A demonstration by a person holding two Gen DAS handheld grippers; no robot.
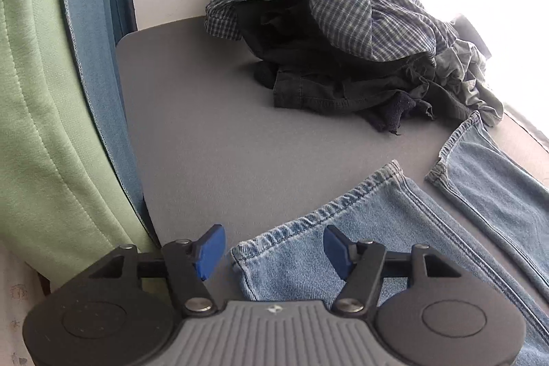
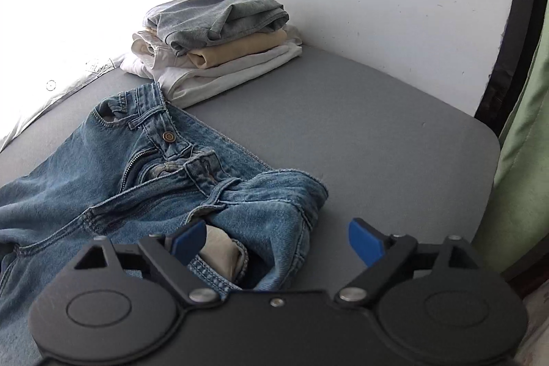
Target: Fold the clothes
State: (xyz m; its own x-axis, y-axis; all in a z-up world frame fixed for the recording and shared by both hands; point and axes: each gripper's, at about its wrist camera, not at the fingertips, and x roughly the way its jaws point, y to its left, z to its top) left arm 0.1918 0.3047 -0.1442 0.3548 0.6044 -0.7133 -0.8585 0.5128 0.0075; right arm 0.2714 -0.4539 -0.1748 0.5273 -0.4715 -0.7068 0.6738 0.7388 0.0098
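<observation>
A pair of light blue jeans lies spread on the grey table. In the left wrist view its two leg hems show: the near leg (image 1: 343, 228) lies just below my left gripper (image 1: 274, 251), the far leg (image 1: 490, 174) to the right. The left gripper is open, its blue pads apart above the hem and pressing on nothing. In the right wrist view the waistband and fly (image 2: 164, 167) lie crumpled, with a pale pocket lining turned out. My right gripper (image 2: 278, 242) stands wide open over the waist's near corner and holds nothing.
A heap of unfolded clothes (image 1: 343, 33), checked, dark and red, sits at the far end of the table (image 1: 206, 132). A stack of folded clothes (image 2: 219, 36) stands by the white wall. A green and blue padded chair back (image 1: 44, 91) borders the table's left edge.
</observation>
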